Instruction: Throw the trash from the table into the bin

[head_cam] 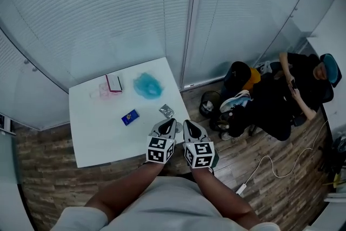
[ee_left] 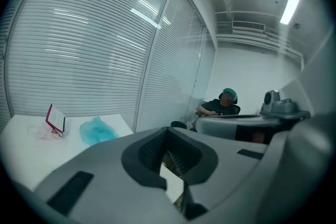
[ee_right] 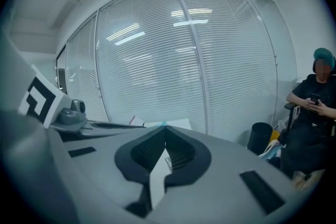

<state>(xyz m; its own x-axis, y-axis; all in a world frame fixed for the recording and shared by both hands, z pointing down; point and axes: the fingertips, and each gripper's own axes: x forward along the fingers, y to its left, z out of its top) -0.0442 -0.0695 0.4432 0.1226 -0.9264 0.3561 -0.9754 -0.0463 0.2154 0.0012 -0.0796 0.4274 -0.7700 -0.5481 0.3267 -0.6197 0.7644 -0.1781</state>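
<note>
Trash spread over white table (head_cam: pixel 92 140), five pieces counted. One pink-edged box (head_cam: pixel 114 84) toward far left, upright and open. One clear crumpled wrapper (ee_left: pixel 43 132) against that box's left side. One crumpled light-blue plastic wad (head_cam: pixel 147 85) just right of box, apart from it. One small dark-blue packet (head_cam: pixel 130 117) lying flat nearer table's middle. One silver foil wrapper (head_cam: pixel 167 111) near right edge, just ahead of both grippers.

One black round bin (head_cam: pixel 210 104) standing on wood floor (head_cam: pixel 259 170) off table's far right corner, near one seated person (head_cam: pixel 294 92). Bin's inside dark, contents impossible to tell.

Two grippers side by side over table's near right edge, pointing toward far side.

Left gripper (head_cam: pixel 166 127): jaws together at tips, nothing clamped.

Right gripper (head_cam: pixel 190 128): jaws together likewise, empty, only table surface visible through slit below tips.
</note>
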